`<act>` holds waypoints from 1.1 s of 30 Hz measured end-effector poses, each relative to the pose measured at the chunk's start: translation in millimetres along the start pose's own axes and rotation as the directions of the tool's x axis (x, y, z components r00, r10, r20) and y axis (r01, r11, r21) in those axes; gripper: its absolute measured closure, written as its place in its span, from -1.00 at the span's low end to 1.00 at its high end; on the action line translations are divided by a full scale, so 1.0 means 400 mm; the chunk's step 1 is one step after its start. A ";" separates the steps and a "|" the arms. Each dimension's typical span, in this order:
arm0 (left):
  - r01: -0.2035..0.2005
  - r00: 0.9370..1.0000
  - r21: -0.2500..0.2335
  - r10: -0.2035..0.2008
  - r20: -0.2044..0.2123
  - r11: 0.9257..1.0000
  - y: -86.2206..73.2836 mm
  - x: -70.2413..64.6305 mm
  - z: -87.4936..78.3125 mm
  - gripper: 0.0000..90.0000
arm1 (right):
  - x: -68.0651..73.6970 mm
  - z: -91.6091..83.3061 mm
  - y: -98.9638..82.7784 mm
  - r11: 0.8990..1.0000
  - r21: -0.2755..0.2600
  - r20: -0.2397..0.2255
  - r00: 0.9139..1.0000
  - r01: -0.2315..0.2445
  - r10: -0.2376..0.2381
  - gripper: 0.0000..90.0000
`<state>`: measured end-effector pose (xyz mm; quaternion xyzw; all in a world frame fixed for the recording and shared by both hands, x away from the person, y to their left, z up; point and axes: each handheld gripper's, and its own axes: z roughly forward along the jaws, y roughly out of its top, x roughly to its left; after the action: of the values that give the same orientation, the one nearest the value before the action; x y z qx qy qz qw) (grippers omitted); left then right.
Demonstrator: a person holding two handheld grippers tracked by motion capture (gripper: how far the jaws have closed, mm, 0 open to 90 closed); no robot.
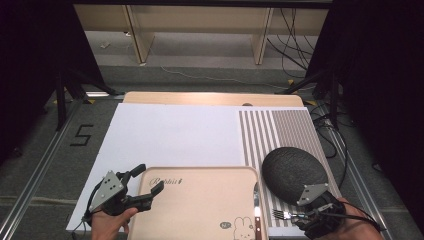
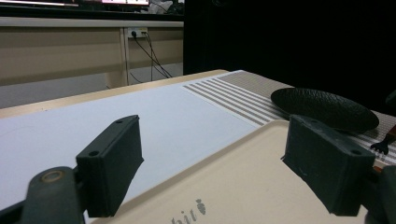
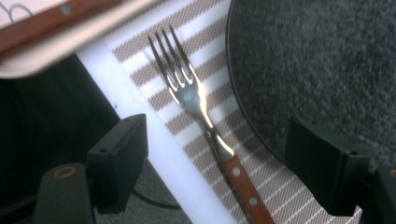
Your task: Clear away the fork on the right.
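Wooden tabletop (image 1: 200, 97) covered by a white sheet (image 1: 170, 135); a beige-and-white striped woven placemat (image 1: 277, 127) lies on the sheet's right side. Grey carpet floor around it, dark curtains at both sides, pale wooden furniture legs and loose cables at the back.

Beige matte tray (image 1: 200, 205), rounded corners, printed rabbit and lettering, sits at the near edge of the sheet. Knife (image 1: 257, 212) with a reddish wooden handle lies along the tray's right rim. Black oval plate (image 1: 292, 172), rough speckled surface, rests on the placemat.

Fork (image 3: 196, 100): shiny steel tines, riveted red-brown wooden handle, flat on the placemat between tray and plate, tines pointing at the tray.

Right gripper (image 3: 217, 163) hovers over the fork handle, jaws spread wide either side of it, not pressing it. Left gripper (image 1: 145, 182) spread open at the tray's left corner, one jaw over the tray, nothing between.
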<state>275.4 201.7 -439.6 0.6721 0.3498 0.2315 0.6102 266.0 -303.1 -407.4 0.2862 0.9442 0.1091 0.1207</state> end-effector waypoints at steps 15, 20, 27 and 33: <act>-0.002 1.000 0.002 0.002 0.001 1.000 0.000 0.001 0.000 -0.59 | -0.021 0.028 -0.060 0.999 0.049 0.023 1.000 -0.017 0.016 -0.30; -0.001 1.000 0.001 0.001 0.001 1.000 0.000 0.001 0.000 -0.59 | -0.022 0.046 -0.066 0.998 0.067 0.012 1.000 0.000 -0.001 -0.23; -0.001 1.000 0.001 0.001 0.001 1.000 0.000 0.001 0.001 -0.59 | -0.034 0.058 -0.067 0.997 0.080 0.005 1.000 0.016 -0.016 -0.10; -0.002 1.000 0.002 0.002 0.001 1.000 0.000 0.001 0.000 -0.59 | -0.046 0.069 -0.070 0.995 0.099 -0.012 1.000 0.019 -0.018 -0.02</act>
<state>275.7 201.9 -439.6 0.6731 0.3488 0.2316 0.6096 274.6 -332.5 -438.3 0.2825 0.9518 0.0623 0.1022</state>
